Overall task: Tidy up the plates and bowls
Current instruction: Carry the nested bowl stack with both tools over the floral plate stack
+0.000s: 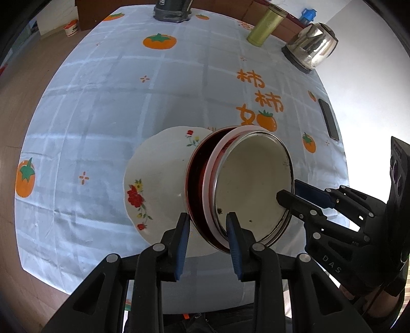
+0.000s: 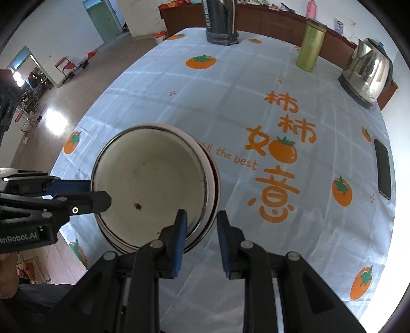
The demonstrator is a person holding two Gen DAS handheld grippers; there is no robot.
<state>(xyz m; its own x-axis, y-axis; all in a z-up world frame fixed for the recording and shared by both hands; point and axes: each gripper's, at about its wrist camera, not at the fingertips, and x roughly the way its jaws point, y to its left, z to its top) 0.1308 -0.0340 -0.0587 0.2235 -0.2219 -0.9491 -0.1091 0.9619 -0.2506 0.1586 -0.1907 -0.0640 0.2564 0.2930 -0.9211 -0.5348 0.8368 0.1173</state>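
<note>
Held tilted on edge above the blue-and-white checked tablecloth with orange persimmon prints (image 1: pixel 102 107): a stack of nested round bowls, cream-coloured inside with dark metal rim (image 1: pixel 252 184), pale pink and dark red rims showing behind the front one. Clamped at the lower rim between the blue-padded fingers of the left gripper (image 1: pixel 208 230), jaws narrowed around the stacked rims. In the right wrist view, same bowl stack (image 2: pixel 151 187) just ahead and left of the right gripper (image 2: pixel 201 230), its left blue pad overlapping the stack's lower right rim, its right pad standing apart over bare cloth; jaws parted moderately, nothing clearly pinched between them. In the left wrist view, one black finger (image 1: pixel 292 202) of the right gripper lying across the cream inner face, the blue-padded one behind the rim; contact cannot be told.

Behind and left of the stack, lying flat on the cloth: a white scalloped plate with red flower prints (image 1: pixel 153 184), partly hidden by the bowls. Well apart, at the far edge: a tall olive-green metal canister (image 1: pixel 265 25), a shiny steel electric kettle (image 1: pixel 311 47), a dark grey appliance base (image 1: pixel 171 11). Near the right edge, a black smartphone (image 1: pixel 328 119) lying flat.

Both grippers reaching in from the near side, converging on the stack, left from below, right from the side.
</note>
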